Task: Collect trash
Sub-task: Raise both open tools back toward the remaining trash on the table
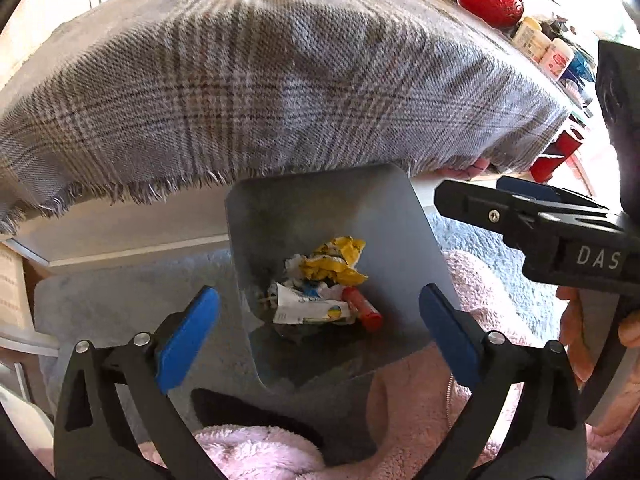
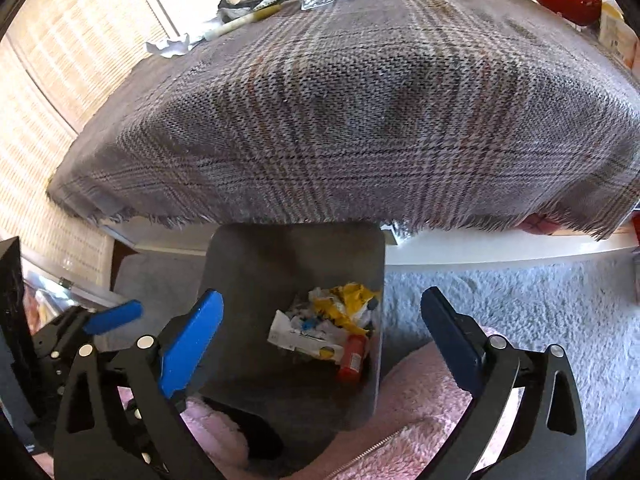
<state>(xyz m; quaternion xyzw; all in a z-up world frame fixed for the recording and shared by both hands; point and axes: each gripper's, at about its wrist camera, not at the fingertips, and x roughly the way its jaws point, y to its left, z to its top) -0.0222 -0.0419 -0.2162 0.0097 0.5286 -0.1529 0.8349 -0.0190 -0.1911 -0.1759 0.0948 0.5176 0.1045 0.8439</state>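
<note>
Both tools hang over a grey bin that stands on the carpet just below the edge of the tabletop. The left tool has its blue pads spread wide with nothing between them; the right tool is just as wide and empty. The trash lies in the bottom of the bin: a crumpled yellow wrapper, a white carton and a small red tube, all touching. A plaid cloth covers the tabletop, its fringe hanging over the bin's far rim. More paper scraps and a pen lie at the far side of the cloth.
</note>
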